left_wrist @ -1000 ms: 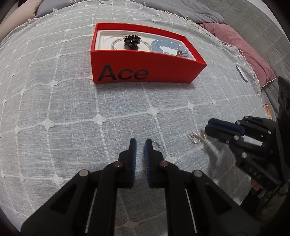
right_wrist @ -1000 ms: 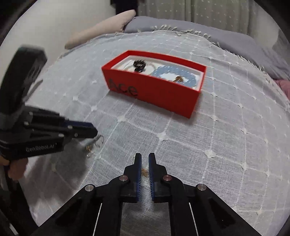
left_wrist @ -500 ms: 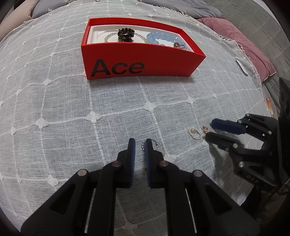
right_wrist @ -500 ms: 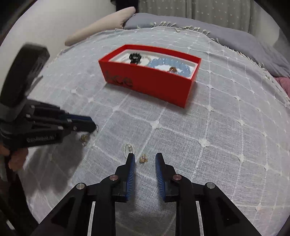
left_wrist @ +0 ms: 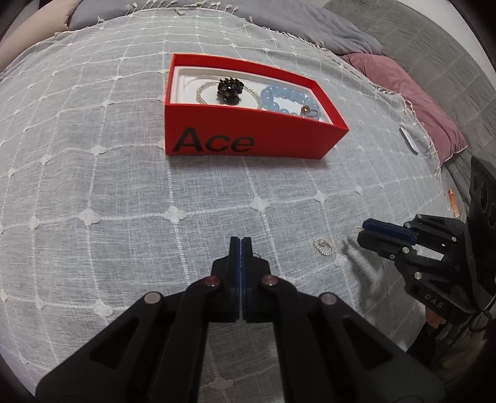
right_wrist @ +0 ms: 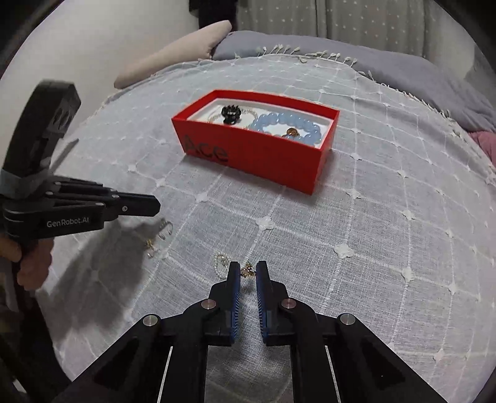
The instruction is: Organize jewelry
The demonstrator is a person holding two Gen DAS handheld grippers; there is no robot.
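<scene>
Right wrist view: right gripper [right_wrist: 248, 269] spread, gold earring [right_wrist: 247, 272] between fingertips; left gripper [left_wrist: 241, 245] pressed together.

Your left gripper [left_wrist: 241, 245] hides most of the hook earring [right_wrist: 161, 231]; in the right wrist view it blurs. The gold charm [right_wrist: 247, 271] is too small to identify.

A grey bedspread [left_wrist: 93, 155] with a white grid pattern and fringed edge is spread over the bed. A pink pillow [left_wrist: 412, 93] is seen at its side, a beige pillow [right_wrist: 173, 52] at its head, curtains [right_wrist: 356, 21] behind.
</scene>
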